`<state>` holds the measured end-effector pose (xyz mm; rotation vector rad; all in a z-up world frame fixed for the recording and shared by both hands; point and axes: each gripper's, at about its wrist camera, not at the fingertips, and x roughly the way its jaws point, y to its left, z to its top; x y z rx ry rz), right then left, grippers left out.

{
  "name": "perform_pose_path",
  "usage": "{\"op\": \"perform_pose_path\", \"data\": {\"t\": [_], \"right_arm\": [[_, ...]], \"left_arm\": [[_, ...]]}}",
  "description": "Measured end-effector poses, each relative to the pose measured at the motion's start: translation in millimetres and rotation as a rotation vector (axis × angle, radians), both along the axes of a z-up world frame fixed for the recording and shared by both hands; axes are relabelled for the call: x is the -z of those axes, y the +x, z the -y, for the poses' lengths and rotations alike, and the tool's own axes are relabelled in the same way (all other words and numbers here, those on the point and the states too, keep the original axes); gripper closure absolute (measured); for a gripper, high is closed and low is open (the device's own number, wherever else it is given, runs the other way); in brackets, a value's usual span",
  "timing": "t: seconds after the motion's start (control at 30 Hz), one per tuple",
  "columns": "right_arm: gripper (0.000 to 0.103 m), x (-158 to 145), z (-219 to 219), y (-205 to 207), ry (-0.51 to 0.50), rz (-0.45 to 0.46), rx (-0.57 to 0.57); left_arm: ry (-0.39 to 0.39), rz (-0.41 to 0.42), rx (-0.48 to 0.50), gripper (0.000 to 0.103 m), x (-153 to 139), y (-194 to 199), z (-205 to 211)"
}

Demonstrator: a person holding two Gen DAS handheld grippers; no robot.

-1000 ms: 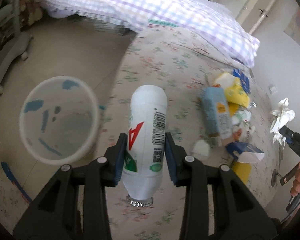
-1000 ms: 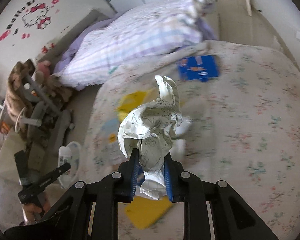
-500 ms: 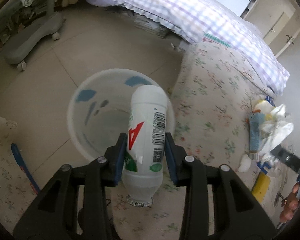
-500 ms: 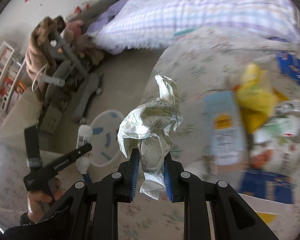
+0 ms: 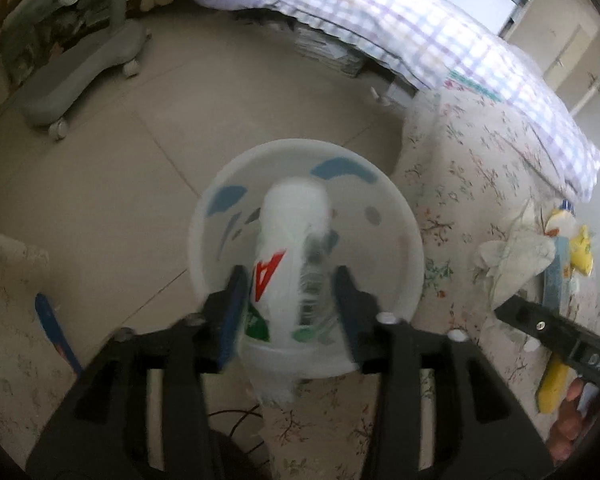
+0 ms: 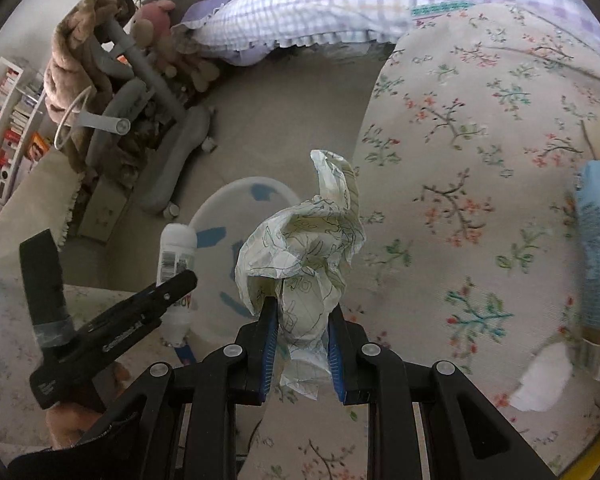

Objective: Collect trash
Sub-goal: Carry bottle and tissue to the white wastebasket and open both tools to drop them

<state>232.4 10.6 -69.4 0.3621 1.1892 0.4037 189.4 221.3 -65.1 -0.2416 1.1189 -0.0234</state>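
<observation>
A white plastic bottle with a red letter and a barcode hangs blurred between the jaws of my left gripper, right above the white bin with blue marks. The jaws are opening and a gap shows between each pad and the bottle. From the right wrist view the same bottle stands over the bin's left rim. My right gripper is shut on a crumpled printed paper, held over the edge of the bed beside the bin.
The bin stands on a tiled floor against a bed with a floral cover. A checked quilt lies at the back. A grey wheeled chair base is at the left. A blue carton, a white scrap and yellow packaging lie on the bed.
My left gripper swung from over the bed to above the bin, then its jaws parted from the bottle. My right gripper carried the paper leftward, from the trash pile to the bed's edge.
</observation>
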Motion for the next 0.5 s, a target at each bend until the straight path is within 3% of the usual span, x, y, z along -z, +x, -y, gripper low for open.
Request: {"op": "perform_pose_path", "data": {"t": [0.07,0.17,0.37,0.5], "right_arm": [[0.079,0,-1,0,0.002,0.001,-0.005],[0.079,1,-8,0,0.004,0.004,-0.016],[0.078,7,-25,2,0.013,0.004,-0.045],[0.069,9,-30,0,0.042,0.018,-0.062]], "left_arm": [[0.03,0.012,-0.029,0.025,-3,-5,-9],[0.113,0.023,-0.042,0.019,-7,-12,-19],[0.178,0.017,-0.089,0.017,-8,-28,-44],[0.2,0.005,-0.087,0.012,-7,-33,-50]]}}
